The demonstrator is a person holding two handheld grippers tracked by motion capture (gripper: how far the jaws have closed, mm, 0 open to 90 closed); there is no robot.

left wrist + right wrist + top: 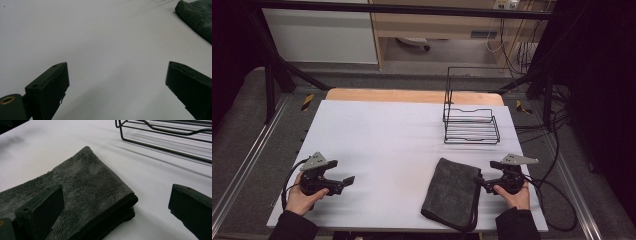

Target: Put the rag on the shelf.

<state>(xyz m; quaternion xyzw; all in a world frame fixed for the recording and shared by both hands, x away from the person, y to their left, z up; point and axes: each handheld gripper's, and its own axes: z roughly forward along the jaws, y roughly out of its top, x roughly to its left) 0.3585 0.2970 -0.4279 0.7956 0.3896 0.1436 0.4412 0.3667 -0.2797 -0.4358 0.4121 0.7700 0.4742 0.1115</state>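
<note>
Since the folded dark grey terry towel [452,192] lies on the white table [377,135] lengthwise away from the person, just left of the right gripper [484,184], that hand's way nearer; left gripper [346,182] sits well apart. Both jaws gape, holding nothing.

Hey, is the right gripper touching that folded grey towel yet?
Cannot tell. In the right gripper view the right gripper is open, one jaw overlapping the folded grey towel with no visible gap or contact; the high view is too coarse.
</note>
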